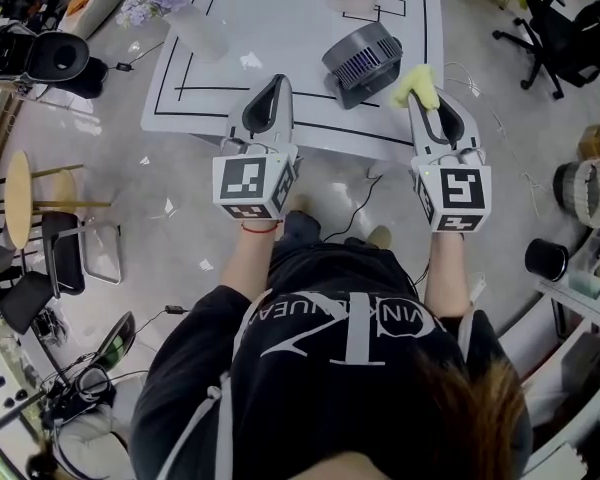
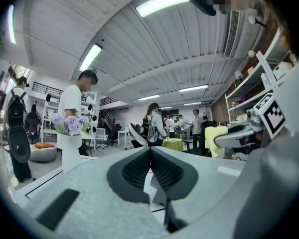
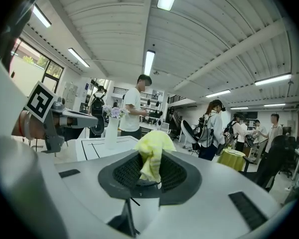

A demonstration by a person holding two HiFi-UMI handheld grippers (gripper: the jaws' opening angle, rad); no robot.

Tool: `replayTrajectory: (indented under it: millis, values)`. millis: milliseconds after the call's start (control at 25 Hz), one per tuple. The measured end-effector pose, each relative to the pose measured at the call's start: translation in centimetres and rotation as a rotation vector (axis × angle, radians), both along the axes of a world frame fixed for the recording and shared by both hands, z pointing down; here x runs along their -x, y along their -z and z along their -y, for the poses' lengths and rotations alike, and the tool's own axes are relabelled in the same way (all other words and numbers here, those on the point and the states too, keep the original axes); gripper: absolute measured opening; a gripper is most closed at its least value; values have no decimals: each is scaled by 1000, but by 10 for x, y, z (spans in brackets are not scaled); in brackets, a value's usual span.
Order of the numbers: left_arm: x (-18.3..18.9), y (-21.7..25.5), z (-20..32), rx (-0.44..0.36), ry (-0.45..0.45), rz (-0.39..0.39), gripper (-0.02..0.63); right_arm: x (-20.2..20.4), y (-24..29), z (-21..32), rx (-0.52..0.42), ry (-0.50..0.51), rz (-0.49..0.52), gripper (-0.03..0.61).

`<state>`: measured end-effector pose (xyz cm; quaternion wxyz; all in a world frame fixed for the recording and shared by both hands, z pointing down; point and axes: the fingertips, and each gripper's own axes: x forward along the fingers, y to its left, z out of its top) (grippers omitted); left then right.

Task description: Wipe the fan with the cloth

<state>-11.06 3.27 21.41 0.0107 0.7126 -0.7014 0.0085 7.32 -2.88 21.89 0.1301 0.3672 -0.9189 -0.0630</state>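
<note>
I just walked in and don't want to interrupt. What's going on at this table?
A person holds a gripper in each hand at a white table. The right gripper is shut on a yellow cloth, held just right of the grey fan lying on the table. The cloth doesn't appear to be on the fan yet. The left gripper is shut and empty, near the table's front edge.

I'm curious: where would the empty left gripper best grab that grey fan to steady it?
Probably the outer rim of the fan, from its near left side. The round housing sits tilted on the table with the slatted grille facing up, so the rim offers a pinchable edge, and that side faces the left gripper.
</note>
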Motion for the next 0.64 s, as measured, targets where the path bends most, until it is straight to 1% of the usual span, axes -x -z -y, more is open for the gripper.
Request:
replayTrajectory:
  millis: [640]
  values:
    - [1, -4, 5, 15, -8, 6, 11, -5, -9, 2, 32, -15, 15, 87]
